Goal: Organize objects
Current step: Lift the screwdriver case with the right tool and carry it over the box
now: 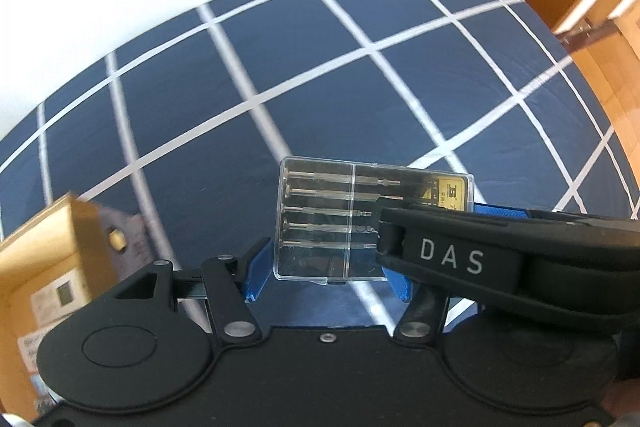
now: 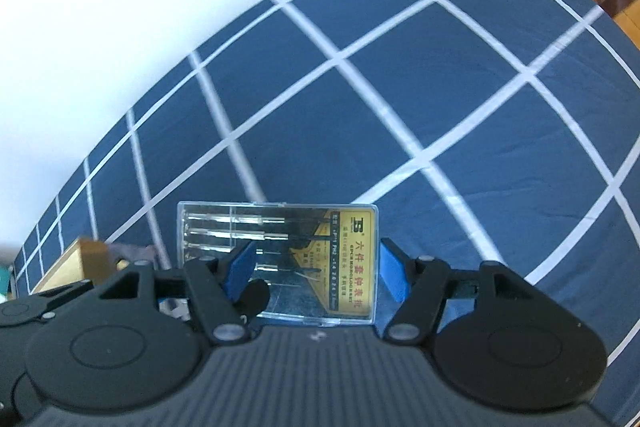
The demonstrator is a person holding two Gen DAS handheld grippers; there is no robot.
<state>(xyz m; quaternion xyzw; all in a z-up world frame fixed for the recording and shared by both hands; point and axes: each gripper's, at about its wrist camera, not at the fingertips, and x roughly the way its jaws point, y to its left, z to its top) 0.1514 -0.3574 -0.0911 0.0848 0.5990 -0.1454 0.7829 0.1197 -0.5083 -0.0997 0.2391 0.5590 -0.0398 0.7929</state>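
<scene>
Item: clear screwdriver case (image 1: 340, 223), clamped between both pad pairs, left gripper (image 1: 326, 269) and right gripper (image 2: 316, 269) closed on it. Long axis is laid crosswise between fingers; carried above checked cloth (image 2: 400, 87), cardboard box (image 1: 44, 247) lower left.

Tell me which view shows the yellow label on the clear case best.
The right wrist view. There the yellow label faces the camera whole, its print sharp, inside the clear case. In the left wrist view only a corner of the label shows; the right tool crosses in front and hides the rest.
</scene>
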